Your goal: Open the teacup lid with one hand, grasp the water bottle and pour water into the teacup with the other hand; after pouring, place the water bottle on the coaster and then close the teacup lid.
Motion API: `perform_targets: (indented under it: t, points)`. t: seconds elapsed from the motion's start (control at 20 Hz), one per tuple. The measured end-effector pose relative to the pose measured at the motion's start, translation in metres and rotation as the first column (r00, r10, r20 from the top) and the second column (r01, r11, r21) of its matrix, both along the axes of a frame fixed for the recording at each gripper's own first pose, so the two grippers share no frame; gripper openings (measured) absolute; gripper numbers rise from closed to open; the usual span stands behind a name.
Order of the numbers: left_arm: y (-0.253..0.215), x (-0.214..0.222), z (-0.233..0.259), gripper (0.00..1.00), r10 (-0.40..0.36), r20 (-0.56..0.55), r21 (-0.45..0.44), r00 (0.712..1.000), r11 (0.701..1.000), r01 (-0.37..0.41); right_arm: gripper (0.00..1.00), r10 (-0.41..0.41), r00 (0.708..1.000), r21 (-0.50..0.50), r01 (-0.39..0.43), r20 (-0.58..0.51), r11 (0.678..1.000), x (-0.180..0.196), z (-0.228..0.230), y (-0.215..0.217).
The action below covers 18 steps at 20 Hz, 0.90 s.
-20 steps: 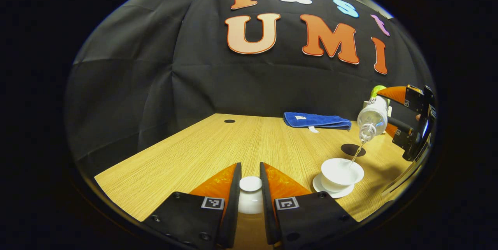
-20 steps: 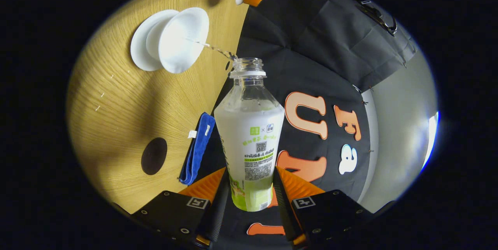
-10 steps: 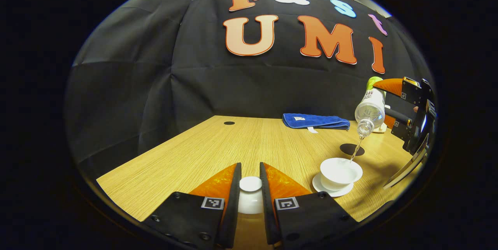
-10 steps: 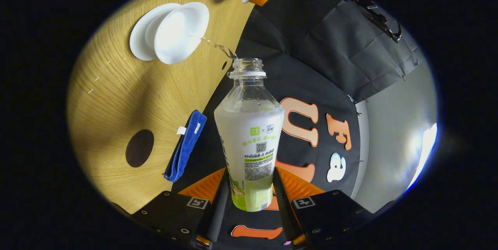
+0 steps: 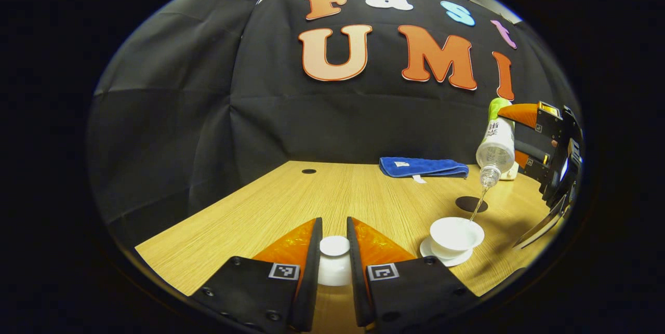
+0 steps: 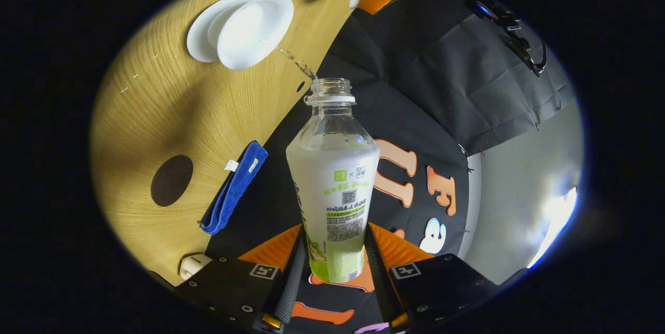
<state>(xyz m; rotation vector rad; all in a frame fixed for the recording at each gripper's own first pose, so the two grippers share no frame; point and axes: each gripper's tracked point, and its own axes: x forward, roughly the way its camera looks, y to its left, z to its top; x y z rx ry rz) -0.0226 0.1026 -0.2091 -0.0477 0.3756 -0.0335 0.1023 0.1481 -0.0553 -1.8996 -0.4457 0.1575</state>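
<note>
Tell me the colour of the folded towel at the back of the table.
Blue, with a small white tag; the towel shows best in the left gripper view.

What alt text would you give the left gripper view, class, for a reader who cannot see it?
The left gripper holds the white lid between its fingers above a wooden table. To the right, the right gripper tilts a bottle, pouring a thin stream into the open teacup on its saucer. Behind lie a dark coaster and a blue cloth.

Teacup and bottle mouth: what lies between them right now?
A thin stream of water runs from the water bottle mouth down into the teacup, seen in both gripper views; nothing else lies between them.
</note>
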Motion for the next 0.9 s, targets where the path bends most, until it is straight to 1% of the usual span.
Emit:
perform_targets:
  t: [0.1, 0.15, 0.3, 0.45, 0.55, 0.75, 0.9]
  points:
    - [-0.001, 0.000, 0.002, 0.34, -0.001, 0.001, -0.001, 1.000, 1.000, 0.001, 0.64, 0.009, 1.000, -0.021, -0.009, 0.020, 1.000, 0.000, 0.005, 0.002]
    - [-0.002, 0.001, 0.002, 0.32, -0.002, 0.002, -0.003, 1.000, 1.000, 0.002, 0.64, 0.016, 0.999, -0.032, -0.015, 0.030, 0.999, 0.000, 0.007, 0.003]
    - [-0.002, 0.000, 0.003, 0.33, 0.000, 0.002, -0.009, 1.000, 1.000, 0.000, 0.64, 0.019, 0.998, -0.069, -0.015, 0.056, 0.997, 0.001, 0.014, 0.004]
    - [-0.003, -0.001, 0.002, 0.32, -0.004, -0.005, -0.008, 1.000, 1.000, 0.004, 0.64, 0.030, 0.997, -0.100, -0.022, 0.074, 0.995, 0.000, 0.019, 0.007]
    - [-0.002, -0.002, 0.005, 0.34, -0.002, 0.000, -0.005, 1.000, 1.000, 0.002, 0.64, 0.030, 0.997, -0.101, -0.022, 0.077, 0.995, 0.001, 0.020, 0.007]
    - [-0.002, -0.003, 0.005, 0.34, 0.000, 0.004, 0.000, 1.000, 1.000, 0.000, 0.64, 0.039, 0.997, -0.099, -0.032, 0.065, 0.995, 0.002, 0.016, 0.009]
    - [-0.005, -0.006, 0.005, 0.32, -0.004, 0.006, -0.001, 1.000, 1.000, 0.004, 0.64, 0.048, 0.999, -0.081, -0.046, 0.025, 0.996, -0.003, -0.005, 0.020]
